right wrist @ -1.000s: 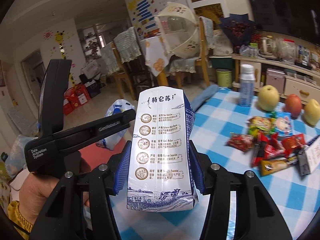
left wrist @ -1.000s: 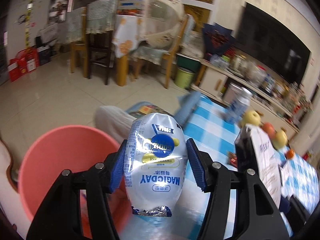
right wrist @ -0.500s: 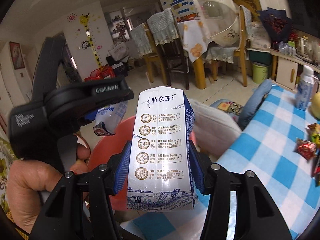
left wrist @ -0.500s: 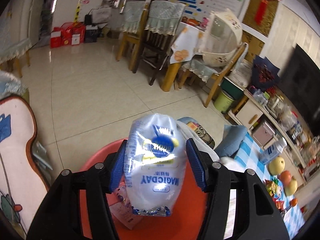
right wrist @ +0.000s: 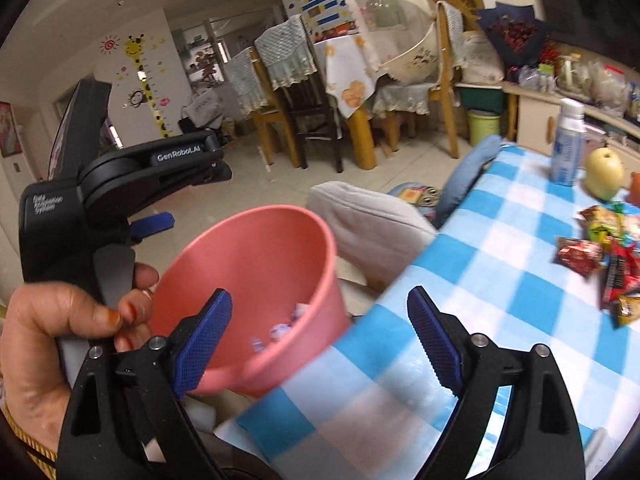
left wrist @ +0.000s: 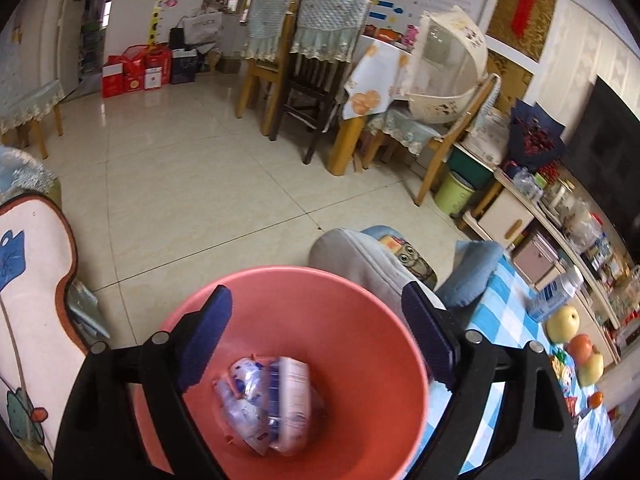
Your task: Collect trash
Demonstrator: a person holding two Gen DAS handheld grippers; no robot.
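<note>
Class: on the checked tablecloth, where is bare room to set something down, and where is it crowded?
Free: the checked tablecloth between the pink bucket at its near-left edge and the snack wrappers, and the near strip ahead of the open right gripper. Crowded: the far-right side, with the wrappers, the pear and the white bottle.

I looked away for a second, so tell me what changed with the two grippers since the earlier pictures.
Both let go: the left gripper dropped its plastic pouch and the right gripper its milk carton, and both now lie in the pink bucket. Both grippers are open. The snack wrappers stayed on the checked tablecloth.
</note>
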